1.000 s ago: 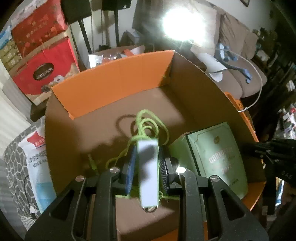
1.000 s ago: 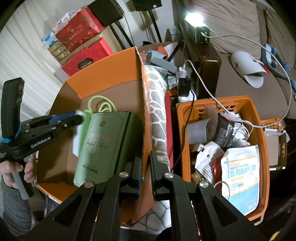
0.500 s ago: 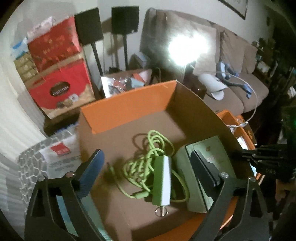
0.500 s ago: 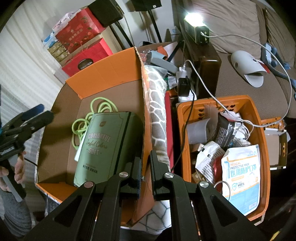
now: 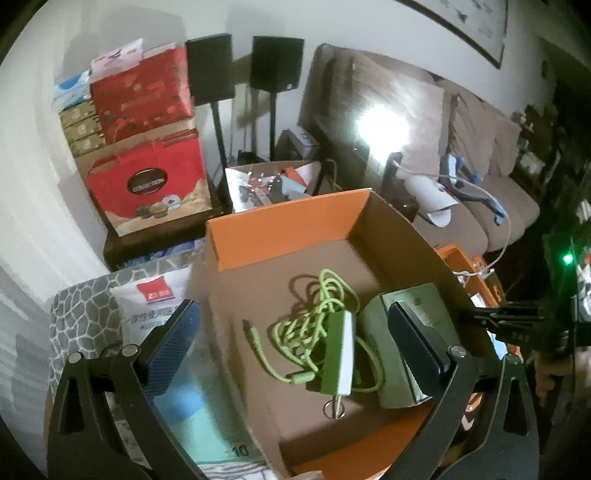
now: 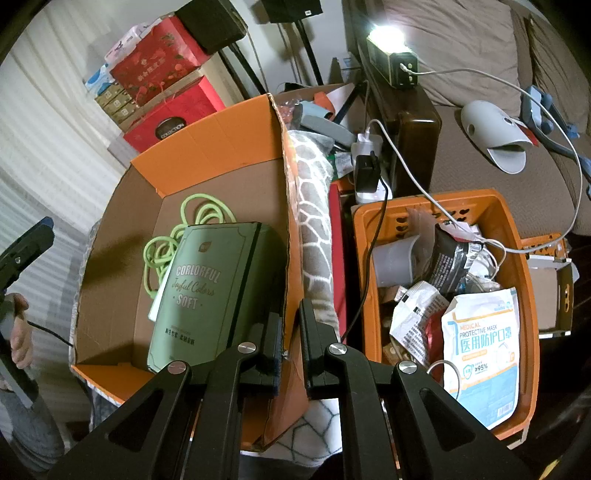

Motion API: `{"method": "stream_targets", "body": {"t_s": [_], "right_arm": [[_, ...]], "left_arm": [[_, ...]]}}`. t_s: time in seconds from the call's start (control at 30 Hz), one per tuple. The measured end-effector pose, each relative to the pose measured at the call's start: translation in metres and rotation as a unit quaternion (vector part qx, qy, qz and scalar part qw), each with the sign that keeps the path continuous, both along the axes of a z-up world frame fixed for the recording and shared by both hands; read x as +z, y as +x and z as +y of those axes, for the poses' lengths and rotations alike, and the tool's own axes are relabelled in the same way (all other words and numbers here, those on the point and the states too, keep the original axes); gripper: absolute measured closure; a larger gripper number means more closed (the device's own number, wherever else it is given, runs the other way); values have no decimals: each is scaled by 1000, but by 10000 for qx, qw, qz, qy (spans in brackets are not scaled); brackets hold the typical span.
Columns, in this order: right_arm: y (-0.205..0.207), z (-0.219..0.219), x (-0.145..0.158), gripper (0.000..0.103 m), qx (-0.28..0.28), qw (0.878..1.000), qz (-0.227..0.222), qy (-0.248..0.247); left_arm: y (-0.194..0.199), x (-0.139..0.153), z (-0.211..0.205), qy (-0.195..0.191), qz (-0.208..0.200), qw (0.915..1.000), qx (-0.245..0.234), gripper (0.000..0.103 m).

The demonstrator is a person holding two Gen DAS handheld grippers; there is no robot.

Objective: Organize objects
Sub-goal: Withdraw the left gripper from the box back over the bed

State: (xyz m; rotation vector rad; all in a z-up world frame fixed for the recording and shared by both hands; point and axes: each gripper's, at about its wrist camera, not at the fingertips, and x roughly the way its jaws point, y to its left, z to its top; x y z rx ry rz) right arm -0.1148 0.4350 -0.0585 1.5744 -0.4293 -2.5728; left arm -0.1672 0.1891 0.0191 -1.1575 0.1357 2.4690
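Left wrist view: left tongs (image 5: 291, 332) spreading apart, empty, angled down over cardboard box (image 5: 288, 229).

- Home living rm, cluttered.
- Brown sofa (image 5: 480, 206) w/ cushions along wall; framed picture (image 5: 461, 26) above it.
- Two black speakers (image 5: 243, 66) on stands in corner.
- Stacked red gift boxes (image 5: 147, 147) by wall.
- Window blinds (image 6: 48, 122) at side.
- Power strip (image 6: 365, 166) w/ chargers plugged in, small lamp (image 6: 388, 37) lit.
- Orange basket (image 6: 517, 266) of household bits, incl. mask pack (image 6: 480, 354).
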Motion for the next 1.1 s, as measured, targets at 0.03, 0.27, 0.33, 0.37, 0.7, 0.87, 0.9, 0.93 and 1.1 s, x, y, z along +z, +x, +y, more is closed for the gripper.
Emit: {"method": "stream_targets", "body": {"t_s": [0.03,0.27,0.33,0.37,0.7,0.87,0.9,0.93,1.1], "right_arm": [[0,-1,0,96,-5,10000,2,-5],[0,-1,0,96,2,10000,2,4],[0,0,0,96,-3,10000,4,-6],[0,0,0,96,-4,10000,3,-10],[0,-1,0,95,-3,10000,4,-11],[0,1,-1,95,-2,10000,2,-9],[0,1,-1,95,1,10000,3,-5],[1,1,-1,95,3,10000,5,-6],[0,0,-1,95,-1,10000,4,-6]], "left_arm": [[-1,0,-3,15,-12,10000,32,2],[-1,-4,-29,95,-83,9996,261,2],[-1,-5,-36,89,-74,9994,321,2],[-1,-6,-40,85,-71,9993,356,2],[0,-5,-89,172,82,9962,848,2],[2,-4,-111,147,115,9947,1014,2],[2,-4,-114,147,111,9944,1038,2],[2,-5,-118,144,108,9941,1068,2],[0,-11,-139,119,55,9920,1257,2]]}}
